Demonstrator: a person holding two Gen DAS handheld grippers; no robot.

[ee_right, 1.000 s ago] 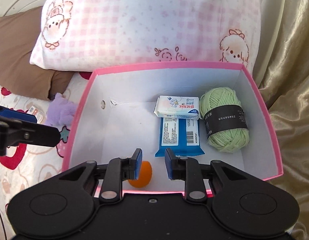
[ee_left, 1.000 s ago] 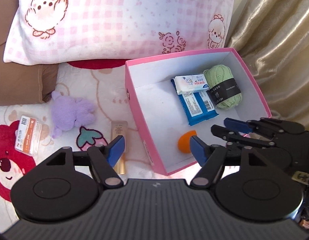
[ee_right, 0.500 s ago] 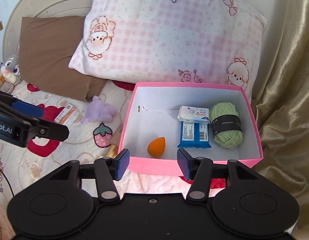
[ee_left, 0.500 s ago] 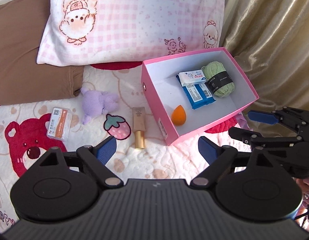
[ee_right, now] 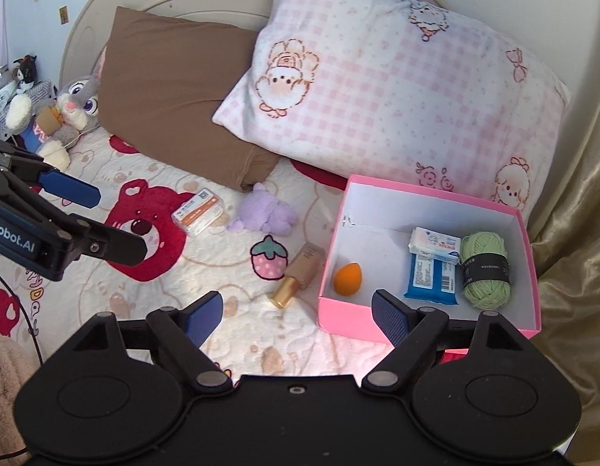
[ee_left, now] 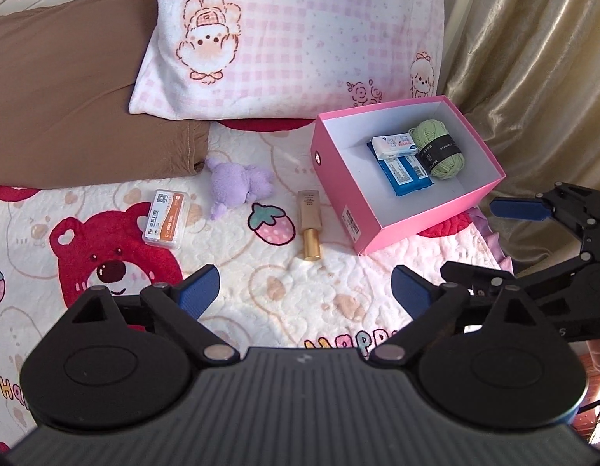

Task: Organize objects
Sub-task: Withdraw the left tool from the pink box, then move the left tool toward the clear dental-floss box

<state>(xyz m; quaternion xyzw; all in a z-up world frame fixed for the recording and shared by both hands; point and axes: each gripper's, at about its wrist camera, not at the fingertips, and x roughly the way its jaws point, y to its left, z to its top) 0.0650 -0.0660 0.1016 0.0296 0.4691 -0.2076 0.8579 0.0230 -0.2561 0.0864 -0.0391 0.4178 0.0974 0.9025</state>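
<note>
Through the left wrist camera, our left tool (ee_left: 304,291) is opening, nothing between its pads; the gold bottle (ee_left: 310,223) lies at twelve o'clock and could roll off the soft bed if nudged.

Through the right wrist camera, our right tool (ee_right: 298,312) is opening, empty; the orange sponge (ee_right: 347,278) sits in the pink box (ee_right: 436,334) at one o'clock, whose wall we could clip.

I'm looking at a bed w/ a quilted cover (ee_right: 238,310) printed in red bears and strawberries, a brown pillow (ee_right: 175,97) and a pink checked pillow (ee_right: 397,97) propped at its head. Far left there's a grey rabbit plush (ee_right: 72,105) beside a dark-haired doll (ee_right: 24,72) (too small to say more). A gold curtain (ee_left: 533,77) hangs along the right edge, approx. touching the bed.
</note>
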